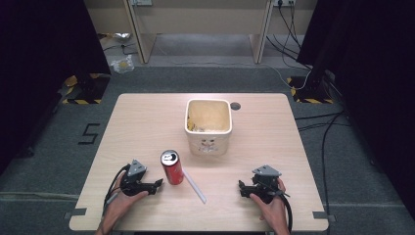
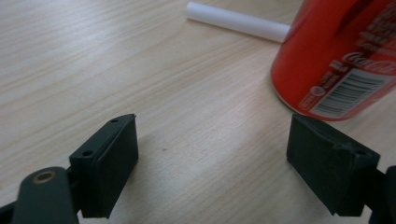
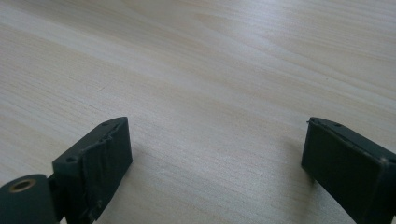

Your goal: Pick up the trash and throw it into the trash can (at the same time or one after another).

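Observation:
A red soda can (image 1: 172,167) stands upright on the wooden table (image 1: 147,122), with a white straw (image 1: 194,185) lying just to its right. My left gripper (image 1: 157,184) rests on the table just left of the can, jaws open and empty. In the left gripper view the can (image 2: 341,56) stands just beyond the right jaw and the straw (image 2: 238,21) lies behind it; the left gripper (image 2: 212,163) holds nothing. My right gripper (image 1: 241,187) sits low near the front right, open; in the right gripper view the right gripper (image 3: 215,168) has bare wood between its jaws.
A cream square bucket (image 1: 208,127) stands at the table's middle, with yellowish contents inside. A small dark hole (image 1: 235,105) marks the tabletop behind it. Desk legs and cables lie on the floor beyond the far edge.

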{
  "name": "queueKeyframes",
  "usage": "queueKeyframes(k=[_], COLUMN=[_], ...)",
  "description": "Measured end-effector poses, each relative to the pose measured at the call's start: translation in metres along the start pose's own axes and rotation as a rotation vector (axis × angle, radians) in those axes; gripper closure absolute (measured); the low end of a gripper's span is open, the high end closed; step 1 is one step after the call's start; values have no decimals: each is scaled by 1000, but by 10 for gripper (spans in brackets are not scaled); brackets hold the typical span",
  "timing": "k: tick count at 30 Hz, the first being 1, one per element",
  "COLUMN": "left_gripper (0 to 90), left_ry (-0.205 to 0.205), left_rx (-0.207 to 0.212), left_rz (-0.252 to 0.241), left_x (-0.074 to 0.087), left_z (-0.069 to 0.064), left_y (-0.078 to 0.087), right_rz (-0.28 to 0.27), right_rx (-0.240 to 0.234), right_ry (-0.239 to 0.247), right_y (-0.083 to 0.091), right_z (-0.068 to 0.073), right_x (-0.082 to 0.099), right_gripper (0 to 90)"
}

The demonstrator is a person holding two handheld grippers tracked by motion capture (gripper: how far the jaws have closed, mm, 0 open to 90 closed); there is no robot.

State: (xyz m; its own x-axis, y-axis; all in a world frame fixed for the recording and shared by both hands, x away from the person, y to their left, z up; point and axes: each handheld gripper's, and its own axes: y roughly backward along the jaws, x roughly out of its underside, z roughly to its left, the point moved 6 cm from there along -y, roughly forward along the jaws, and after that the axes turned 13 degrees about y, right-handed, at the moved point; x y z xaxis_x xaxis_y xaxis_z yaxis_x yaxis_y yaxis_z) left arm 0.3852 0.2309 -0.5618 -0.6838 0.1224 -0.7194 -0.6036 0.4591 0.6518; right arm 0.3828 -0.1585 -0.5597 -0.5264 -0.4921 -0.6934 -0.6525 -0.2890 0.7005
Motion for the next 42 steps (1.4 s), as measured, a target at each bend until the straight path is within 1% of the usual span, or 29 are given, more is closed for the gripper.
queueKeyframes(k=[1,3,4,5,9,10,11,16,19,20,21,22,23,26,36,39,42], left_gripper=[163,164,163,163,163,162,162,162,162,162,162,162,161,161,161,162,164], left_ry=[7,9,1,1,-27,-37,-37,-61,-65,-73,-76,-76,-70,-70,-92,-100,-100], left_rx=[11,14,14,14,19,22,22,49,79,89,89,89,107,114,120,119,117], left_rz=[-2,-5,-14,-14,-20,-23,-23,-32,-38,-43,-47,-47,-51,-55,-61,-56,-57], left_x=[0,0,0,0,-3,-4,-4,-7,-9,-10,-10,-10,-12,-12,-17,-17,-17], left_z=[0,-1,-4,-4,-11,-15,-15,-25,-33,-37,-38,-38,-41,-43,-53,-56,-57], left_y=[1,2,4,4,11,14,14,20,23,25,25,25,26,26,18,12,8], right_rz=[0,-1,0,-1,0,0,0,0,0,0,0,0,0,0,0,0,0], right_rx=[0,-1,0,0,0,-1,0,0,0,0,0,0,0,0,1,1,1], right_ry=[-1,0,1,1,1,1,1,1,1,-1,-1,1,-1,1,0,1,0], right_y=[0,0,0,0,0,0,0,0,0,0,0,0,0,0,0,0,0], right_z=[0,0,0,0,0,0,0,0,0,0,0,0,0,0,0,0,0], right_x=[0,0,0,0,0,0,0,0,0,0,0,0,0,0,0,0,0], right_gripper=[83,83,83,83,82,83,83,83,82,82,83,82,82,82,82,83,83])
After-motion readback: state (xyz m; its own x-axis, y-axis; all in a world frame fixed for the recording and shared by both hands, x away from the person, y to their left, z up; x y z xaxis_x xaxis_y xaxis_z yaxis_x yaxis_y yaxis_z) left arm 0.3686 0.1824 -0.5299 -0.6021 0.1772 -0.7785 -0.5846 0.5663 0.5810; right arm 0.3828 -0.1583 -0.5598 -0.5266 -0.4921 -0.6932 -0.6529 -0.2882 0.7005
